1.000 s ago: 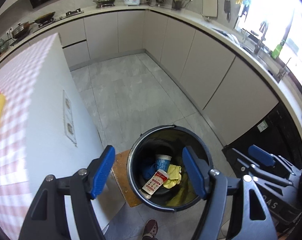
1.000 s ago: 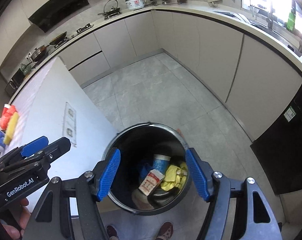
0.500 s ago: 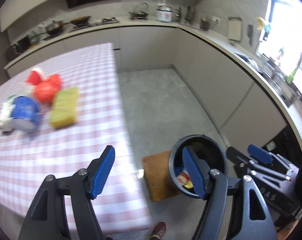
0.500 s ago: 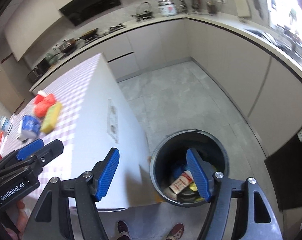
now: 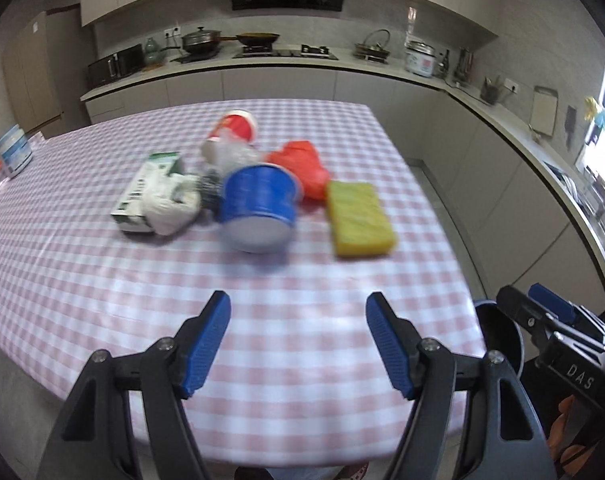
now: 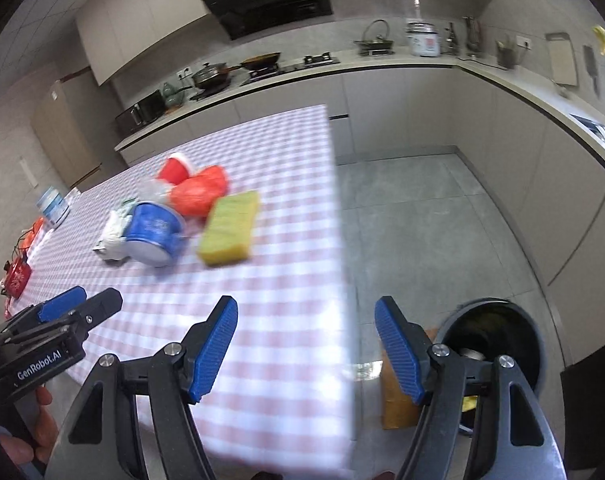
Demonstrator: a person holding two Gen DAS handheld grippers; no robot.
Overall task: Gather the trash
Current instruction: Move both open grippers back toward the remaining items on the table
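1. The left wrist view looks forward and down along its own blue fingers (image 5: 206,344), from above the near edge of the checked desk (image 5: 102,272), toward the far kitchen wall.
2. The right wrist view looks the same general way from further right, over the desk's right edge, so it takes in the floor (image 6: 442,216) and the trash bin (image 6: 498,340) close below.
3. Both views share the cluster of items on the desk, among them the blue cup (image 5: 258,208) and the yellow sponge (image 5: 358,220), at middle distance and blurred.
4. Each view catches the other gripper at its side edge: the right gripper (image 5: 550,316) in the left view, the left gripper (image 6: 70,308) in the right view.
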